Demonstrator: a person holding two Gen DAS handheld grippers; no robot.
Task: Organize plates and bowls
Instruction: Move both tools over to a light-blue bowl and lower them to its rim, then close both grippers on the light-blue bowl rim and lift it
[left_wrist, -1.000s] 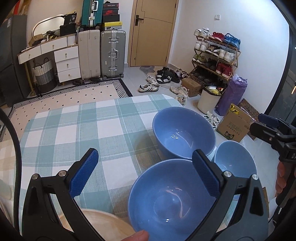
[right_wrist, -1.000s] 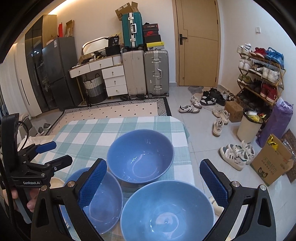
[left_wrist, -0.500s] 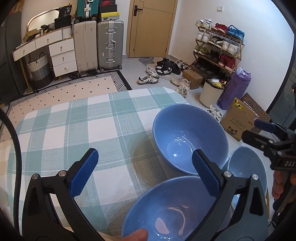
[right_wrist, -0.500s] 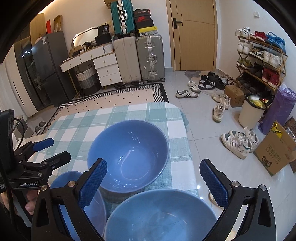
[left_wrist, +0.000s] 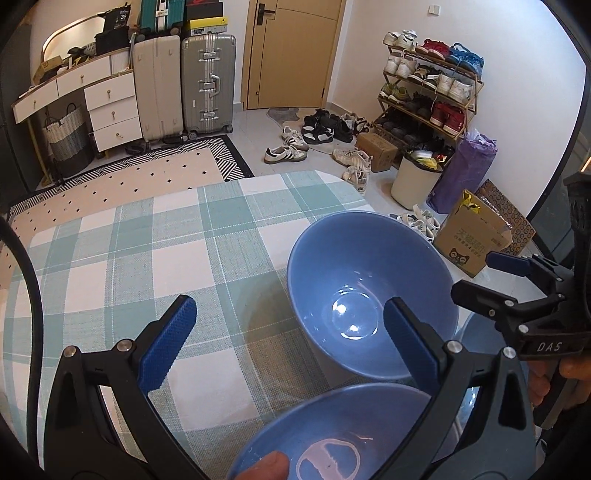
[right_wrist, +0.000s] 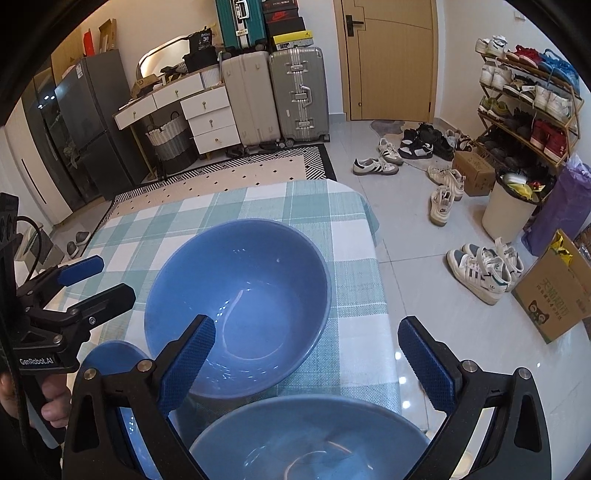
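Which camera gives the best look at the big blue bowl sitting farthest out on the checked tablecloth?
The right wrist view: the far bowl sits near centre, its whole rim visible. In the left wrist view the same bowl lies off to the right, its near edge cut by a gripper finger.

Blue bowls (left_wrist: 373, 295) — glossy glazed ceramic; tablecloth (left_wrist: 155, 258) — matt woven checked cloth.
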